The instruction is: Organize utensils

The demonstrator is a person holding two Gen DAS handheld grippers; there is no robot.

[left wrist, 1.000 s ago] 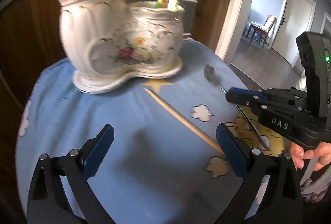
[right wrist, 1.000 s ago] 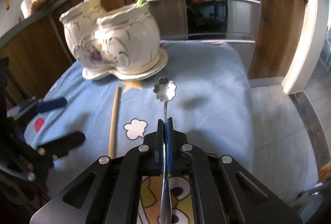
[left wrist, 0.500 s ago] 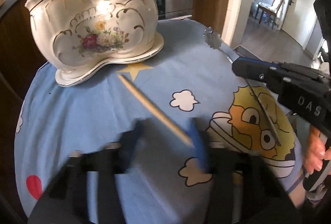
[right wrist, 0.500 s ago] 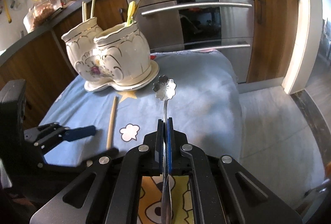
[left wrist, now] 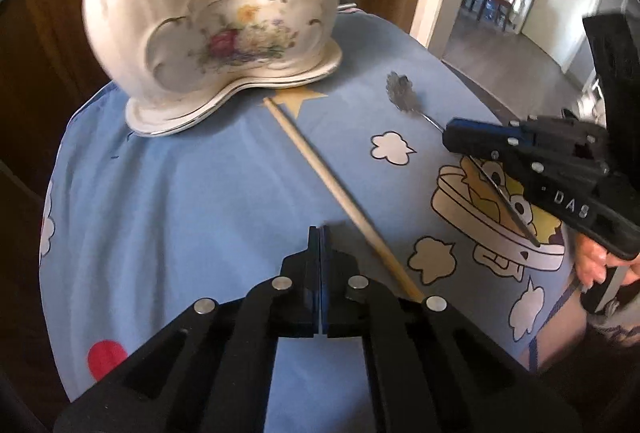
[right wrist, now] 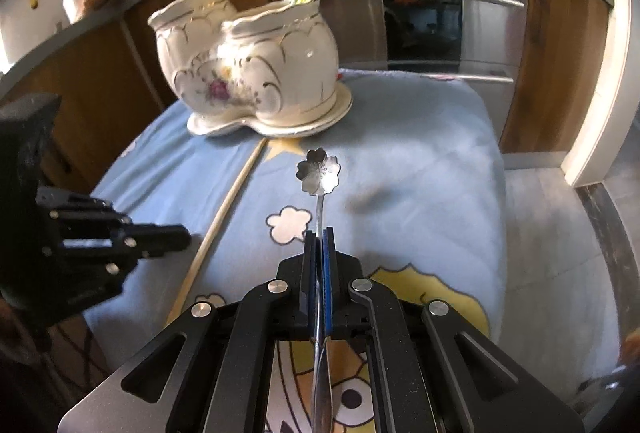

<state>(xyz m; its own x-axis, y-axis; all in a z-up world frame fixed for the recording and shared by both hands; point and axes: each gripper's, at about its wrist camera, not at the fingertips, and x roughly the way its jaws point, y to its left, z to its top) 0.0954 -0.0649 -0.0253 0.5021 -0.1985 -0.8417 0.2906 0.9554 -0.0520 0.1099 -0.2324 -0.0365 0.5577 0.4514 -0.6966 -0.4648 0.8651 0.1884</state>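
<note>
Flower-bowl spoon (right wrist: 318, 170): clamped in right gripper (right wrist: 319, 233), delivery to ceramic holder (right wrist: 256, 73) pending. Chopstick (left wrist: 340, 193): missed; left gripper (left wrist: 319, 233) closed empty, reopening required.

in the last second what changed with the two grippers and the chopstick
The left gripper has just closed from wide open, on nothing; the chopstick lies beside it on the cloth, missed. The right gripper still clamps the flower spoon; the ceramic holder is unchanged.

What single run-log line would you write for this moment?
left gripper: shut, empty, beside chopstick | right gripper: shut on spoon | holder: fork, chopsticks inside
</note>
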